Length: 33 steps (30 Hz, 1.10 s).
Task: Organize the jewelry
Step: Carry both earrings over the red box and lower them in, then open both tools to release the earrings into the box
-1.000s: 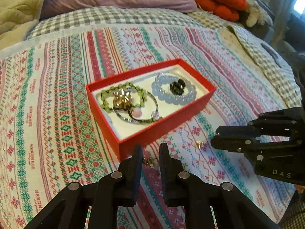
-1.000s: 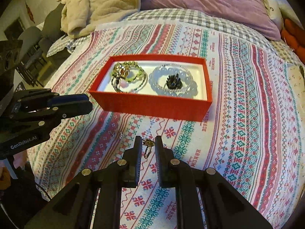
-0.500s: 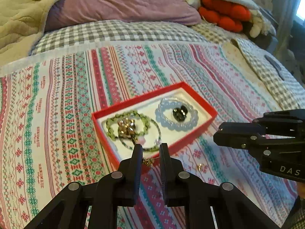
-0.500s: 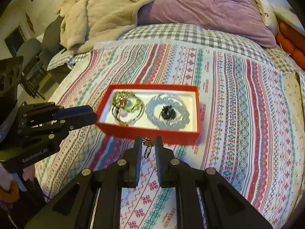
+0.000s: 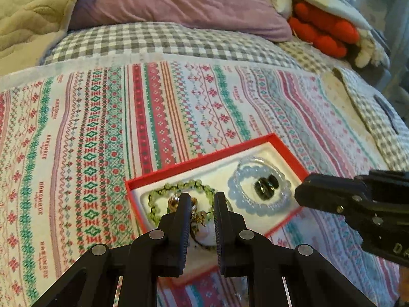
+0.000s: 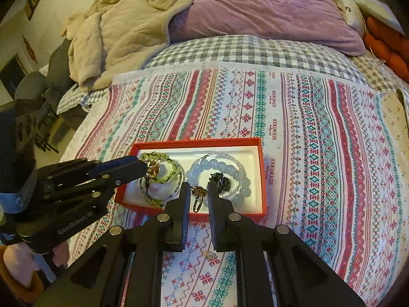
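Observation:
A red box [image 5: 204,155] with a white lining lies on the patterned blanket. It holds a green bead bracelet [image 5: 156,197], a pale blue bead bracelet [image 5: 236,188] and a dark piece [image 5: 265,185]. My left gripper [image 5: 202,195] is shut on a small gold earring [image 5: 198,217] above the box's left half. My right gripper [image 6: 199,185] is shut on a gold hoop earring [image 6: 197,199] over the near edge of the red box [image 6: 196,142]. In the right wrist view the left gripper [image 6: 141,166] reaches over the green bracelet [image 6: 163,157].
A small gold piece [image 6: 210,255] lies on the blanket [image 6: 319,153] under my right gripper. Behind are a purple pillow [image 6: 268,7], a beige quilt [image 6: 115,33] and an orange plush [image 5: 324,29]. A hand [image 6: 18,258] grips the left tool.
Both grippers moved forward from the blanket to above the red box, each carrying its earring. The box now sits lower and closer in both views.

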Tool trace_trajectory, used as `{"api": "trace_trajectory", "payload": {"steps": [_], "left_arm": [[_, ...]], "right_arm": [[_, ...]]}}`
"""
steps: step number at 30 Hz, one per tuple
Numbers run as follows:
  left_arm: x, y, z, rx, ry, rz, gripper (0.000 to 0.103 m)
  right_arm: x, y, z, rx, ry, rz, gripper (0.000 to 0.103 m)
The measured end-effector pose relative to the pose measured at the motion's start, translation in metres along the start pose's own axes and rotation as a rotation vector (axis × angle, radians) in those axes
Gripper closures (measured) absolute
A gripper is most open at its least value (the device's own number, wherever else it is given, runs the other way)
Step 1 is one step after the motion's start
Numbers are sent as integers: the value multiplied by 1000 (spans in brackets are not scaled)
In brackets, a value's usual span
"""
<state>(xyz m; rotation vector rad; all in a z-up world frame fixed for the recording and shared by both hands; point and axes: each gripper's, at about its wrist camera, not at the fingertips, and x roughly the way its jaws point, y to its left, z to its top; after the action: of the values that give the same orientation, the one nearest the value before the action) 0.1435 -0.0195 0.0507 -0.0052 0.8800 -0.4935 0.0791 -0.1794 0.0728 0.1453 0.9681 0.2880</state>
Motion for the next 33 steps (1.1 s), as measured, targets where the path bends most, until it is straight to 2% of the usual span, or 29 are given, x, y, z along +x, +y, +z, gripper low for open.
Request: {"api": "trace_trajectory", "payload": {"steps": [9,13,33], "left_arm": [[17,-1,9,-47,9,-18,89],[16,-1,9,-48,11,-7,76],[-16,9,-2,-19,-15,82,29]], "right_arm": [[11,-8,4,27,12,-3,89],[12,-12,6,33,12,-2,89],[34,-24,18,61,37,-21,89]]}}
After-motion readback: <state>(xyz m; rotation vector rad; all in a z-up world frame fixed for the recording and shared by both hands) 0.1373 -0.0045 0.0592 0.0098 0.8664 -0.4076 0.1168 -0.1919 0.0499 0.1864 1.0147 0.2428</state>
